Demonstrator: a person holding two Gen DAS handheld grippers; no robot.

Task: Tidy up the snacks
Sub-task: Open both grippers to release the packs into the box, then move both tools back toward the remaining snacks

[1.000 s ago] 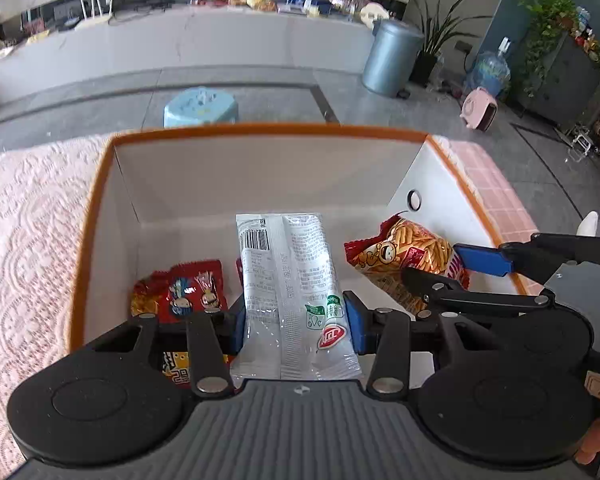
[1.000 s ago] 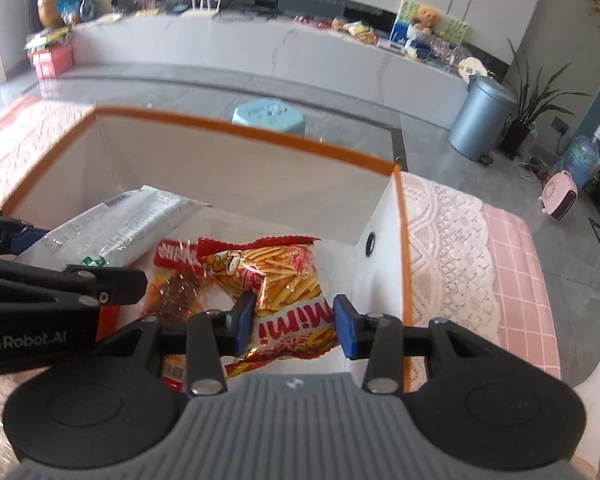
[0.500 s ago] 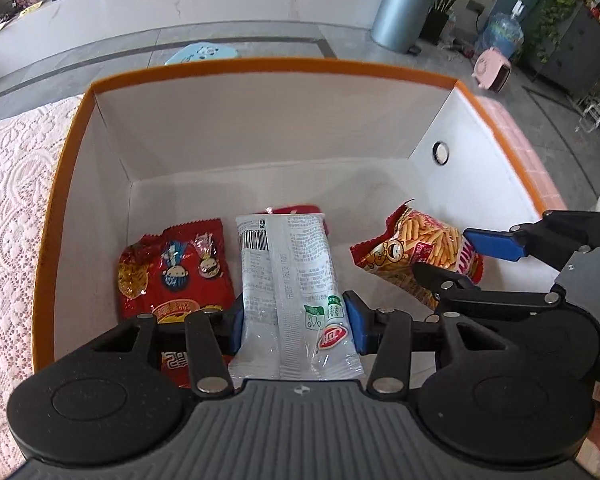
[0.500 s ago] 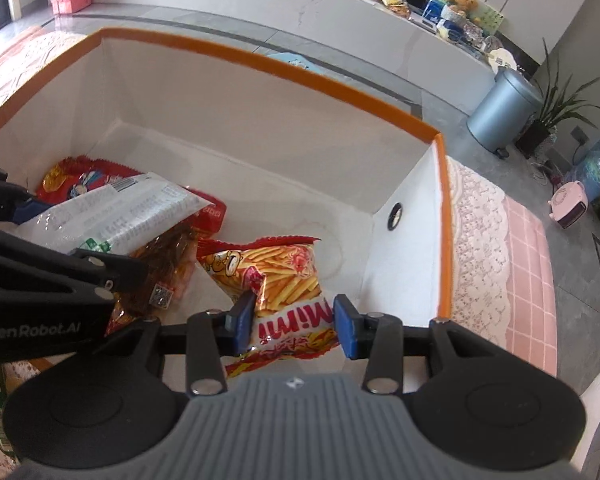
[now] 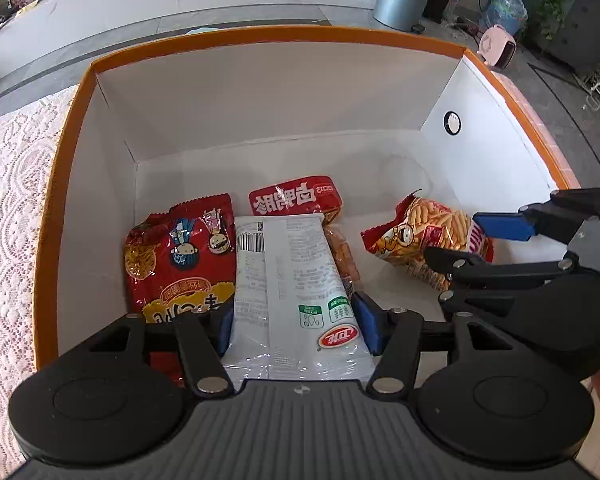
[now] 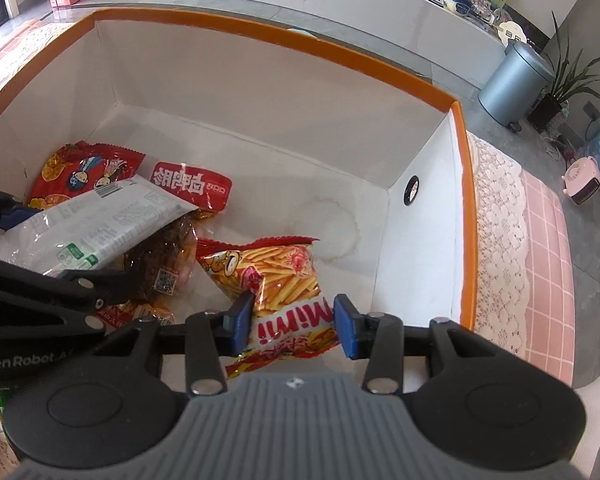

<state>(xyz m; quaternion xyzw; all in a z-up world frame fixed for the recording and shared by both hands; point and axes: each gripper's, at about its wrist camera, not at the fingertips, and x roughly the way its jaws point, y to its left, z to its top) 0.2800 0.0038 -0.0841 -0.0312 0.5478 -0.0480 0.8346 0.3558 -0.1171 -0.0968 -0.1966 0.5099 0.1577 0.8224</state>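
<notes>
Contents: white cardboard box with orange rim [image 5: 260, 38]. Left hand-held gripper [image 5: 294, 320] clamps long white plastic snack pack [image 5: 292, 280]; right hand-held gripper [image 6: 290, 326] clamps orange fries-print snack bag [image 6: 278, 276], both low inside box. Risk: released packs may land skewed atop red packets [image 5: 180, 256].

Clear-wrapped snack [image 6: 168, 256] half hidden under white packet [image 6: 100, 224]

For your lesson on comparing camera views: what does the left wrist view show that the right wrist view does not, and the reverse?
Only the left wrist view shows the left tongs head-on, shut on the white packet, with its barcode and red logo readable.

Only the right wrist view shows the right tongs head-on, shut on the Mimi fries bag, plus a brownish stain on the box floor.

Both show the orange-rimmed box, the red cartoon bag and the red-labelled pack.
</notes>
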